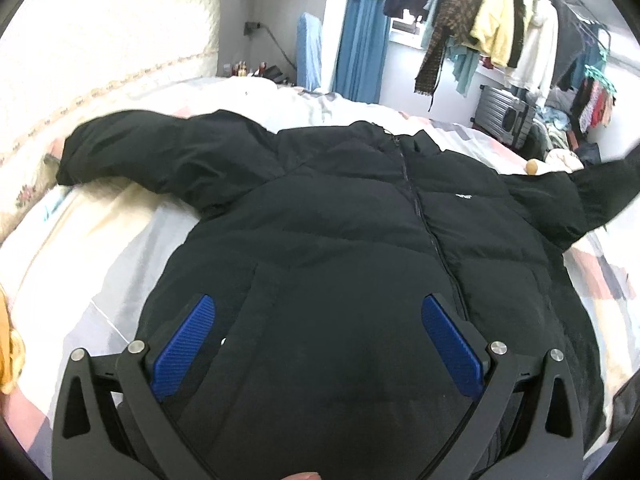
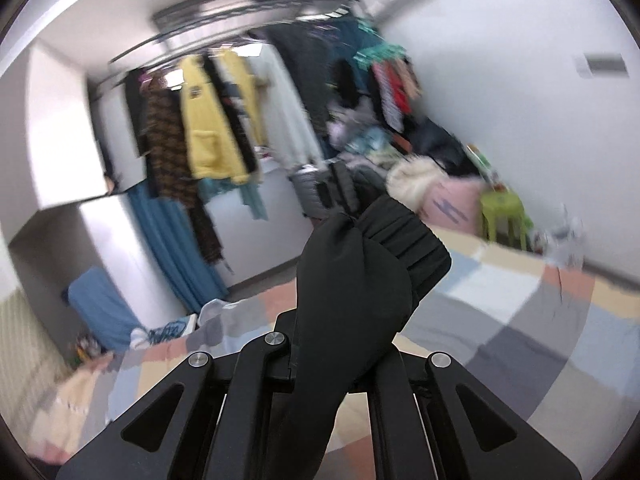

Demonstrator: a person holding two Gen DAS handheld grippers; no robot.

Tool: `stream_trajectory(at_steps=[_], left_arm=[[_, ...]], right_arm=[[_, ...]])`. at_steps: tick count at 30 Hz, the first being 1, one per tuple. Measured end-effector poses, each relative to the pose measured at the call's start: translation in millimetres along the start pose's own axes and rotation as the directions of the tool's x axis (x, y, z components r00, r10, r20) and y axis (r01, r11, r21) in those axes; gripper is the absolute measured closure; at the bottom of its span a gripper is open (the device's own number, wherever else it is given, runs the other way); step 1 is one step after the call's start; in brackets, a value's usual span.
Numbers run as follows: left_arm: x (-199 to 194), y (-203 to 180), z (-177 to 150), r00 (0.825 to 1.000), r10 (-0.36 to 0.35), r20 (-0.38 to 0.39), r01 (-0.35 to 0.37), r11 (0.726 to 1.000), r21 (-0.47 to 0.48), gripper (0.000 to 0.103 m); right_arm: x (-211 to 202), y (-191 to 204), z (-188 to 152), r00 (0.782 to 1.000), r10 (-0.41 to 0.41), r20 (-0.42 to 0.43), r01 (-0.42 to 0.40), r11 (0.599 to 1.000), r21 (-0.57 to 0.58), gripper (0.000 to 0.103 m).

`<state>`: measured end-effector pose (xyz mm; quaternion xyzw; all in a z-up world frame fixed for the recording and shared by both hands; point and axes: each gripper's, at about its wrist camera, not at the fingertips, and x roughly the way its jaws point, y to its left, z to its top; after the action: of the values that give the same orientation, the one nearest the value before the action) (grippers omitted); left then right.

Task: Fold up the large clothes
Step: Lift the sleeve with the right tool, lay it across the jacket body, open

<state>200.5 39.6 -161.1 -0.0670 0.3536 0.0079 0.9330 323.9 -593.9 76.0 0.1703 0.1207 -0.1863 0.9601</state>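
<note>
Left jaws: spread wide; the left gripper (image 1: pixel 318 312) hangs over the lower front of the jacket with nothing between its blue pads (image 1: pixel 185 350).
Right jaws: clamped together on the black sleeve (image 2: pixel 360 276); the right gripper (image 2: pixel 340 364) has both fingertips buried under the fabric, so the pads themselves cannot be seen.
Jacket: a black puffer jacket (image 1: pixel 360 240) lies front-up on the bed (image 1: pixel 100 248), zip closed, collar pointing away from the left camera.
Far sleeve: the sleeve on the left of the left wrist view (image 1: pixel 160 152) lies spread out on the bedding.
Held sleeve: in the left wrist view the other sleeve rises off the bed toward the frame's right edge and is cut off there; its cuff is blurred.
Cuff: in the right wrist view the gathered elastic cuff (image 2: pixel 404 236) stands above the clamped fabric.
Hem: the jacket's lower edge is hidden behind the left gripper body and the frame bottom.
Chest mark: a small white logo (image 1: pixel 463 197) is too small to read.
Bedding: a patchwork cover (image 2: pixel 540 320) in pale blocks of colour.
Background: a clothes rail with hanging garments (image 1: pixel 500 28), a blue curtain (image 1: pixel 360 48) and a grey suitcase (image 1: pixel 505 114); the right wrist view shows the whole room smeared by motion blur.
Bottom edge: a sliver of skin shows at the frame bottom of the left wrist view, too little to identify.
</note>
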Motion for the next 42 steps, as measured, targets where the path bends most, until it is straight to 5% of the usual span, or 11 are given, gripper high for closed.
stream_trajectory(at_steps=[9,14,19,24,30,34,38,42], left_arm=[[-26,2,0,0.994,-0.086,0.061,0.085,0.996,0.017,0.0],[-40,6,-4,0.993,-0.042,0.11,0.036,0.998,0.056,0.0],[-43,18,-3,0.997,-0.041,0.07,0.04,0.999,0.023,0.0],[-42,34,-3,0.997,-0.03,0.071,0.031,0.999,-0.021,0.0],[-31,58,-7,0.998,-0.047,0.033,0.051,0.991,-0.121,0.0],[-17,69,-10,1.0,-0.006,0.011,0.008,0.989,-0.146,0.0],[-2,73,-15,1.0,-0.014,-0.022,0.01,0.987,-0.163,0.0],[6,68,-20,0.999,-0.027,-0.038,0.022,0.99,-0.142,0.0]], right_arm=[[-48,145,-12,0.98,0.196,0.025,-0.19,0.97,-0.149,0.099],[-64,232,-48,0.95,0.314,-0.006,-0.306,0.923,-0.233,0.099],[-75,317,-106,0.898,0.43,-0.096,-0.438,0.847,-0.3,0.097],[-80,392,-192,0.819,0.525,-0.229,-0.573,0.745,-0.34,0.095],[-78,456,-304,0.733,0.54,-0.413,-0.678,0.625,-0.387,0.093],[-69,466,-377,0.699,0.495,-0.516,-0.709,0.573,-0.411,0.093],[-44,463,-438,0.677,0.415,-0.608,-0.72,0.547,-0.428,0.092],[-29,459,-452,0.649,0.39,-0.653,-0.732,0.553,-0.398,0.091]])
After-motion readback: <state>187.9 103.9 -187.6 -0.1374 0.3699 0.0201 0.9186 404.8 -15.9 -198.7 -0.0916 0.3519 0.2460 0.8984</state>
